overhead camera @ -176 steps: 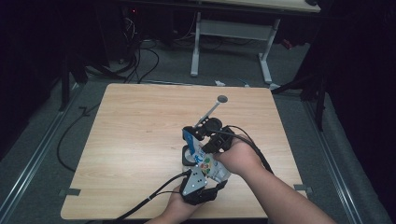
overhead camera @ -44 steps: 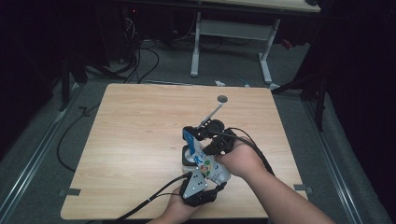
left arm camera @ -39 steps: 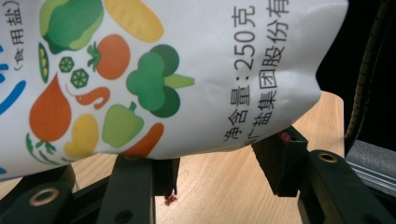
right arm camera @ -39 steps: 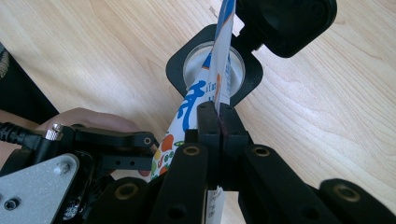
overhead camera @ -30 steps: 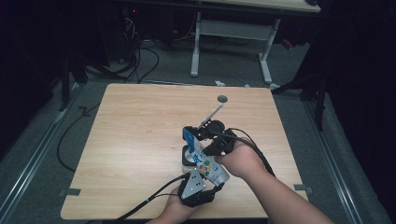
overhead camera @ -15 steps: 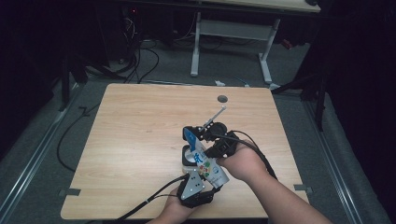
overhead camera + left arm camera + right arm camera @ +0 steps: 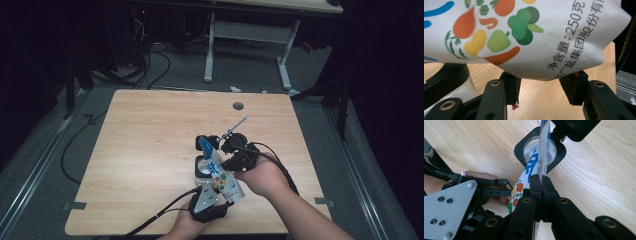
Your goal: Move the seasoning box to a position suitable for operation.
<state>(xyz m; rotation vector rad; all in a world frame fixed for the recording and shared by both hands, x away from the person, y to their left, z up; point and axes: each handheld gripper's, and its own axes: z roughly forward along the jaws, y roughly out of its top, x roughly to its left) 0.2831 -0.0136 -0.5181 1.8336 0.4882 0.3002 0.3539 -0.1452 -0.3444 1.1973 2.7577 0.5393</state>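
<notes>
The table (image 7: 150, 150) is bare wood across its left half and far end, apart from a small grey disc (image 7: 238, 105) near the far edge; the work sits close to the near edge. The left gripper (image 7: 541, 87) pinches the bottom of the white pouch (image 7: 220, 172) between its 2 jaws. The right gripper (image 7: 541, 186), jaws pressed together, nips the pouch's thin edge above a black-rimmed glass container (image 7: 524, 147). Against 0.5 s ago, the pouch leans slightly more toward the left gripper.
</notes>
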